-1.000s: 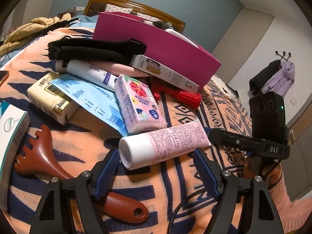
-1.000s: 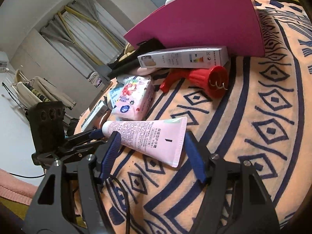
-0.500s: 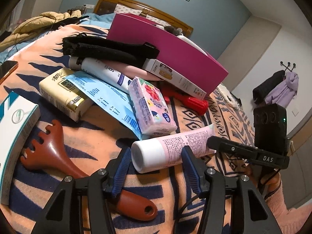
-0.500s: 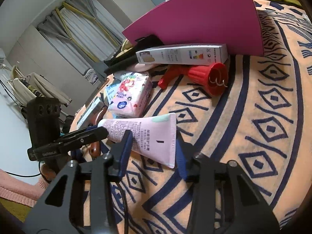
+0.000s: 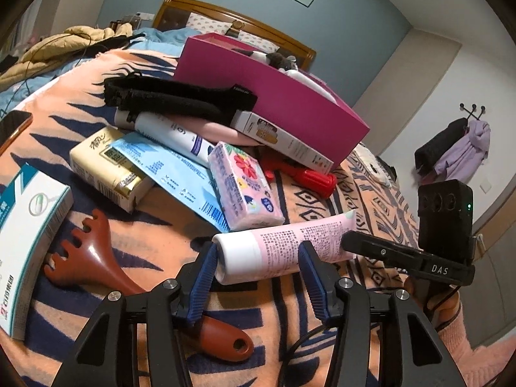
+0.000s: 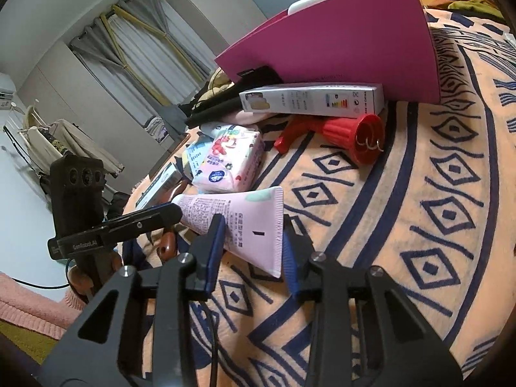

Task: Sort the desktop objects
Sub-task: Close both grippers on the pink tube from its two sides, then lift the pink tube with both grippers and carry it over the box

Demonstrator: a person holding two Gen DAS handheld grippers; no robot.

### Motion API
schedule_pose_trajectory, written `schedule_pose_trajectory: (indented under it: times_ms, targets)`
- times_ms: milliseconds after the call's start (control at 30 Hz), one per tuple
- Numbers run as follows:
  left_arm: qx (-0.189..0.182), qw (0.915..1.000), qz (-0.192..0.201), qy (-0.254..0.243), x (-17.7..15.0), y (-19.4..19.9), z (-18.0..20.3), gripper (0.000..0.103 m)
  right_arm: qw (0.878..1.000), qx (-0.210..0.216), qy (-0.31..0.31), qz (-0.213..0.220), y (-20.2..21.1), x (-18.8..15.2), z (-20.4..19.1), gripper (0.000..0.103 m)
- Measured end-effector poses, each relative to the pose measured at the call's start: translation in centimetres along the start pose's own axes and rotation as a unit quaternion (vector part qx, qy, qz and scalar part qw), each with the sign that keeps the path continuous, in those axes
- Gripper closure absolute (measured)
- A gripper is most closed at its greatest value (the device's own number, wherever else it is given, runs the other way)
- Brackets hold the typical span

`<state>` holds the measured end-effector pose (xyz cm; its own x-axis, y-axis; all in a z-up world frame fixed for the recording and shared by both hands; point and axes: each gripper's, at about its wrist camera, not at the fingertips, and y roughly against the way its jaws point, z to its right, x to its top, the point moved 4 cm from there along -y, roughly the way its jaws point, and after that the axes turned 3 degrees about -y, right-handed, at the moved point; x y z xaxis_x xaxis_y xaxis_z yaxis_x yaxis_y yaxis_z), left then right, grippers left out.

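Note:
A pink tube with a white cap [image 5: 277,248] lies on the patterned blanket. My left gripper [image 5: 258,258] is shut on its cap end. My right gripper [image 6: 251,235] is shut on its flat crimped end [image 6: 254,225]. Both hold the same tube from opposite ends. A magenta box [image 5: 277,96] stands behind the pile, also in the right wrist view [image 6: 348,51].
Behind the tube lie a floral tissue pack [image 5: 245,183], a red tool [image 5: 303,174], a long white carton [image 5: 283,138], a blue leaflet [image 5: 174,174], a yellow tissue pack [image 5: 106,167], a black strap [image 5: 180,100]. A brown massager [image 5: 96,258] and white box [image 5: 29,232] lie left.
Both grippers have closed in from wide open onto the pink tube, the left on the cap end and the right on the crimped end. The tube has lifted slightly.

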<state>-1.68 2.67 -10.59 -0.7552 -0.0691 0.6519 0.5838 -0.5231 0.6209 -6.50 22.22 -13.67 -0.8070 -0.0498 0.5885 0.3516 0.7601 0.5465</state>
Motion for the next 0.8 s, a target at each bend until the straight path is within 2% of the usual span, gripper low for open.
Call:
schedule_pose_trajectory:
  times_ms: [467, 800]
  targets:
    - [-0.007, 0.999, 0.034, -0.028, 2.0, 2.1, 2.0, 0.051, 0.999, 0.004, 0.008, 0.032, 2.2, 0.9, -1.5, 0.067]
    - [0.004, 0.9968, 0.056, -0.057, 4.0, 2.7, 3.0, 0.051, 0.999, -0.005, 0.015, 0.05, 3.4, 2.3, -2.5, 0.067]
